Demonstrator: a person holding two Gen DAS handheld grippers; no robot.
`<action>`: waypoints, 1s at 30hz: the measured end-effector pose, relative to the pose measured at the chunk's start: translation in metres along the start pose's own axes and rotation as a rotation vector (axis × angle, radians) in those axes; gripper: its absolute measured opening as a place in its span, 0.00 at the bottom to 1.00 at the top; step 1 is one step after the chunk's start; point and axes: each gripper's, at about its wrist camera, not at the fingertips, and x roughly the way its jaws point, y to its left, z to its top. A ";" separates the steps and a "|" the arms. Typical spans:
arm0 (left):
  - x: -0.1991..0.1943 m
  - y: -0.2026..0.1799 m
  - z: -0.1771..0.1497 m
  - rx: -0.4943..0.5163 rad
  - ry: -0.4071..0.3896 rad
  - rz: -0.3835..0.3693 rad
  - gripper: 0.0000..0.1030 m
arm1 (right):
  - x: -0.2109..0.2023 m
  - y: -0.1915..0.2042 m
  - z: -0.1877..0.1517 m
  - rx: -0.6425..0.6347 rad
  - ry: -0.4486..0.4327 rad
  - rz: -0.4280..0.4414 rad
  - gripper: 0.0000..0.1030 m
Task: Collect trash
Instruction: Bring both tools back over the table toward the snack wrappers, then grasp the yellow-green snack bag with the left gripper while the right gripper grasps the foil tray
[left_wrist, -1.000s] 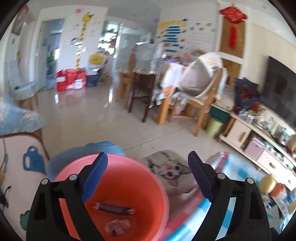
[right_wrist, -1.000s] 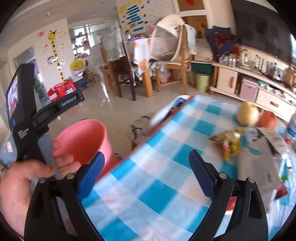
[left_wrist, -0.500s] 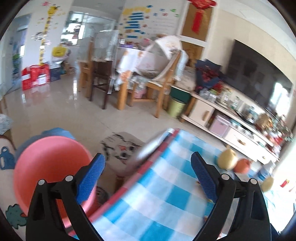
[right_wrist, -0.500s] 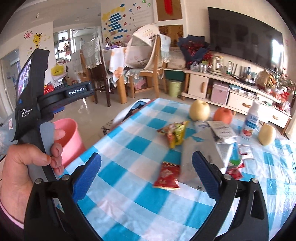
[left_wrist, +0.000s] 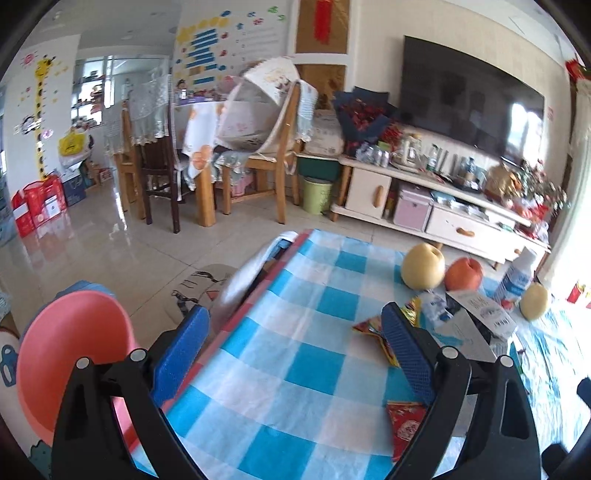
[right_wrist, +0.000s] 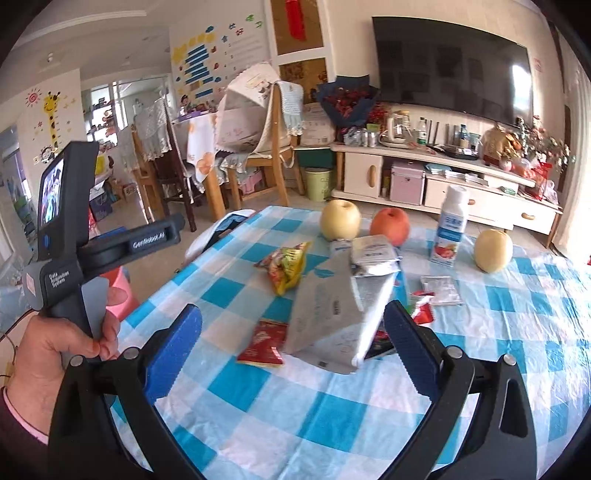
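My left gripper (left_wrist: 293, 332) stands open over the near left part of the blue-checked table (left_wrist: 258, 387), nothing between its pads. The pink bucket (left_wrist: 70, 362) sits on the floor left of the table. My right gripper (right_wrist: 291, 325) is open too, hovering short of a big grey pouch (right_wrist: 332, 314) and a red packet (right_wrist: 264, 343). Further back lie a yellow snack bag (right_wrist: 286, 264), a white packet (right_wrist: 373, 254), a clear sachet (right_wrist: 441, 284) and a red-white wrapper (right_wrist: 423, 308). The left view shows the red packet (left_wrist: 406, 428) and snack bag (left_wrist: 371, 328).
Two pears (right_wrist: 340, 219) (right_wrist: 493, 249), an orange fruit (right_wrist: 390, 225) and a drink bottle (right_wrist: 450, 229) stand at the table's far side. A hand (right_wrist: 48, 350) holds the left tool at left. Chairs (left_wrist: 273, 155), a TV cabinet (left_wrist: 424, 192) and a green bin (left_wrist: 317, 194) lie beyond.
Both views have swung right, from the pink bucket to the checked table. The left gripper has left the bucket's mouth. Both pairs of jaws stand slightly wider.
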 end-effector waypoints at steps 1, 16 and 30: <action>0.001 -0.003 -0.001 0.005 0.004 -0.005 0.91 | -0.001 -0.006 0.000 0.005 -0.002 -0.006 0.96; 0.016 -0.052 -0.014 0.036 0.101 -0.212 0.91 | -0.008 -0.087 0.003 0.108 -0.007 -0.070 0.96; 0.071 -0.096 -0.021 0.225 0.174 -0.157 0.91 | 0.020 -0.160 0.003 0.134 0.047 -0.183 0.96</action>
